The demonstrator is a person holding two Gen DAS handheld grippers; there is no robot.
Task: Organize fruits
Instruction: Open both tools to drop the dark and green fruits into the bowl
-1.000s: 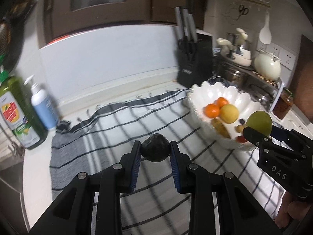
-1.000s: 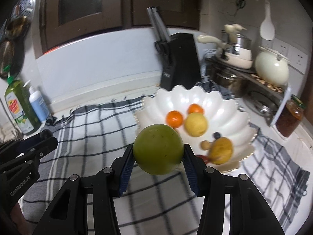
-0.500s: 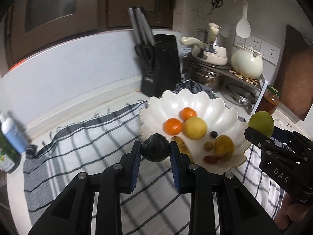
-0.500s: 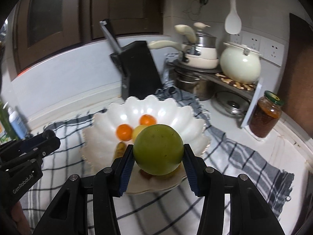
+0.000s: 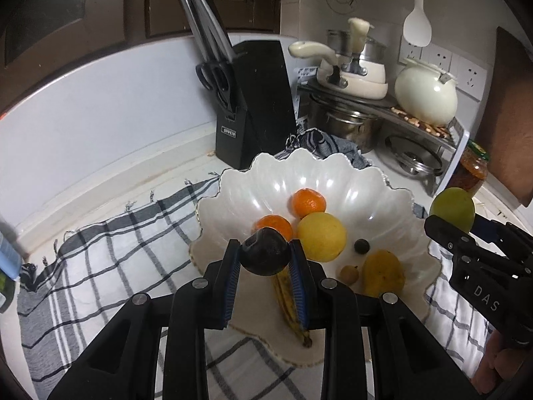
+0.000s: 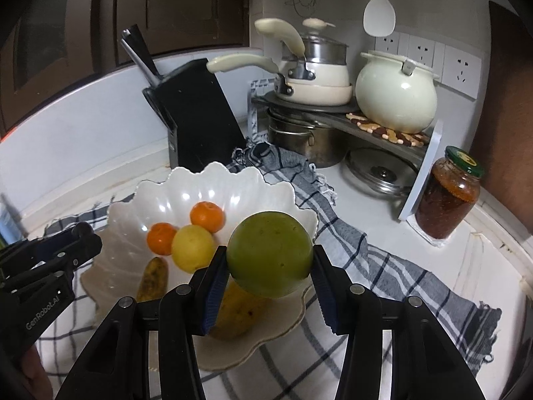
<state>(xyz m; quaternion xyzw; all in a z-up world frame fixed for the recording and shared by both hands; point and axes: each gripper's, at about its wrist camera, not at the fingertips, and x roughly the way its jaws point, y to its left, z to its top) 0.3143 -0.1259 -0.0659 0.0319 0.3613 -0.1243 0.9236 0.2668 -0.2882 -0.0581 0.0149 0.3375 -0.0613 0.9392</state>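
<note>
- Two fruits are in our hands at once, and that is the main hazard: both grippers converge on one white scalloped bowl (image 5: 393, 200), so we judge they could knock together over it, or one release could land on the other's fruit.
- Nearest on the left, our left gripper (image 5: 265, 266) has its fingers narrow, clamped on a small dark fruit (image 5: 265, 255) that hangs over the near left rim. Only the blue pads' tips pinch this round body, so a jolt could squirt it out onto the checked cloth (image 5: 100, 253), from which it might roll off the tabletop.
- To the right, our right gripper (image 6: 266, 276) has its fingers moderately spread, gripping a large green fruit (image 6: 269, 253) above the bowl's near right edge. Dropped from height, we think it would bruise the brown-spotted yellow fruit (image 6: 233, 313) beneath it or bounce over the low rim.
- Inside the bowl lie a spotted banana (image 5: 289, 300), a yellow citrus (image 5: 321, 236) and two oranges (image 5: 308, 202); room is tight near the middle, so a careless placement could shove these around.
- Farther right, a sauce jar (image 6: 446, 200) stands near the edge of the tabletop, within reach of a wide swing.
</note>
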